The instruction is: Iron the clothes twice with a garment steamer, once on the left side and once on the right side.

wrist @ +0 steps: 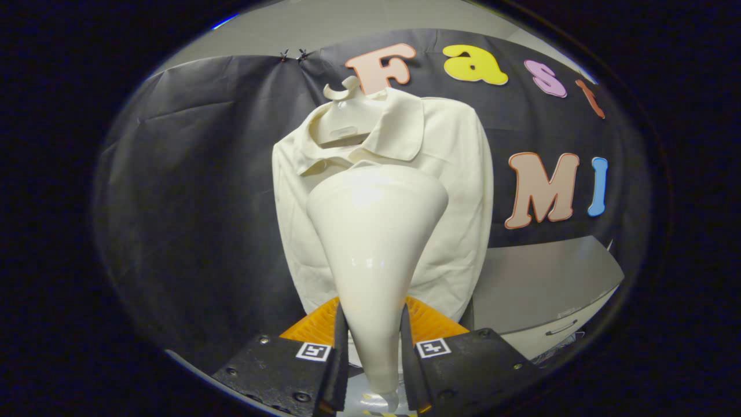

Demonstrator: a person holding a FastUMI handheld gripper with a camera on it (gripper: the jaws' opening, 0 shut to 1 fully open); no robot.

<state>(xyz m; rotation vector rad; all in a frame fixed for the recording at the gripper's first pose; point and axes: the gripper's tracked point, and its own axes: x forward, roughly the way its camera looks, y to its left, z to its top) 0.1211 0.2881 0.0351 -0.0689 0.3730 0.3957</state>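
The gripper [373, 341] is clamping the garment steamer [375, 243] between both fingers. Its wide head is blocking much of the cream shirt [457, 191], which is hanging on a hanger [341, 116] just beyond, with a grey cabinet [544, 289] standing beside it.

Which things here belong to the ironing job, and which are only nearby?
For the job:
- cream cone-shaped garment steamer, clamped between the gripper fingers
- cream collared shirt on a white plastic hanger

Only nearby:
- grey cabinet with a drawer handle
- black cloth wall

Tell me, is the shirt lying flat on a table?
No, the cream shirt hangs upright on a hanger against the booth wall, beyond the steamer that the gripper fingers press on from both sides.
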